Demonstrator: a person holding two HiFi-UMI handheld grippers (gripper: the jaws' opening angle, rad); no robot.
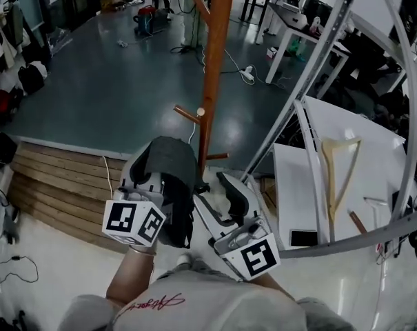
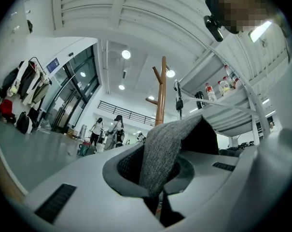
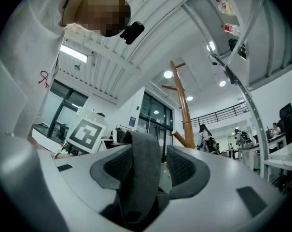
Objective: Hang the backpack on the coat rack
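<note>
The dark grey backpack [image 1: 172,163] hangs in front of me, just left of the foot of the wooden coat rack [image 1: 214,61]. My left gripper [image 1: 155,176] is shut on a grey fabric strap [image 2: 161,151] of the backpack, which is pinched between the jaws and folds upward. My right gripper [image 1: 214,190] is open; another strap [image 3: 143,178] lies between its jaws against the left pad, with a gap to the right pad. The rack's pole [image 2: 161,95] [image 3: 184,111] stands straight ahead of both grippers. A low peg [image 1: 188,114] sticks out left above the backpack.
Slanted metal frame tubes [image 1: 310,67] cross on the right above white boards [image 1: 353,126] holding a wooden piece and a phone [image 1: 303,238]. Wooden steps [image 1: 60,178] lie to the left. A white desk [image 1: 301,23] and people stand far back on the dark floor.
</note>
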